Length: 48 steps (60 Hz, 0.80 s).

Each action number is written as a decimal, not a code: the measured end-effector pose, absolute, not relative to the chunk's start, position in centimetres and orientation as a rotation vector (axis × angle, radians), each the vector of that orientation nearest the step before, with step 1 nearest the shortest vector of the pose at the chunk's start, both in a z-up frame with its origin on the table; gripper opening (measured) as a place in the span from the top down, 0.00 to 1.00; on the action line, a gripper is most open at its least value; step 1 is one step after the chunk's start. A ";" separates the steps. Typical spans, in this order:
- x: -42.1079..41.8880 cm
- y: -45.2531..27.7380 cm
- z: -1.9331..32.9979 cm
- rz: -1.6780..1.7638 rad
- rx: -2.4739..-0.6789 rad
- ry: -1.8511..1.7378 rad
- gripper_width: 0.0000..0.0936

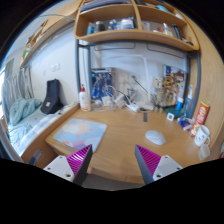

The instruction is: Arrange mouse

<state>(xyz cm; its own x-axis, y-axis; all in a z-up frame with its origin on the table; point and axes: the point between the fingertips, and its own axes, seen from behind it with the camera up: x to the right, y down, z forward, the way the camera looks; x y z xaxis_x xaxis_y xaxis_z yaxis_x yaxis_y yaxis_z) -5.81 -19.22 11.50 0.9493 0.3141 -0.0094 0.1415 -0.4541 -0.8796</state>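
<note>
A pale mouse (154, 137) lies on the wooden desk (120, 135), ahead of my right finger and a little to its right. A light blue mouse mat (79, 131) lies ahead of my left finger. My gripper (112, 160) is held above the desk's near edge, open, with only bare wood showing between its magenta pads (81, 160). Nothing is held.
Bottles, boxes and cables crowd the back of the desk, with a white bottle (85, 98) at the back left. A bed (25, 125) with a dark bag lies to the left. Shelves (135, 25) hang above. Small items (200, 130) stand at the desk's right end.
</note>
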 end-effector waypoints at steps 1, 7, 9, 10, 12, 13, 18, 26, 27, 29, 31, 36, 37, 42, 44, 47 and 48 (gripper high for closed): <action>-4.4 -18.9 10.8 0.191 -2.059 -0.313 0.08; 2.8 -16.8 8.1 0.100 -2.102 -0.237 0.09; 4.9 -16.0 7.1 0.068 -2.126 -0.220 0.08; 5.8 -15.6 6.6 0.055 -2.136 -0.210 0.09; 7.4 -14.8 5.7 0.039 -2.156 -0.193 0.08; 8.1 -14.3 5.2 0.033 -2.167 -0.187 0.09; 10.8 -11.9 3.3 0.008 -2.204 -0.176 0.08; 12.3 -7.7 1.4 0.005 -2.236 -0.186 0.08; 12.4 -7.2 1.1 0.005 -2.241 -0.188 0.08; 12.4 -6.2 0.6 0.006 -2.251 -0.196 0.08; 12.3 -5.3 0.1 0.011 -2.265 -0.211 0.08; 12.1 -3.2 -1.1 0.026 -2.291 -0.235 0.07; 11.9 -2.7 -1.1 0.038 -2.288 -0.237 0.08; 11.4 -0.5 -1.3 0.074 -2.289 -0.246 0.08; 11.2 0.3 -1.3 0.086 -2.289 -0.250 0.09; 11.0 1.4 -1.3 0.101 -2.295 -0.246 0.11; 10.9 1.8 -1.3 0.108 -2.298 -0.242 0.11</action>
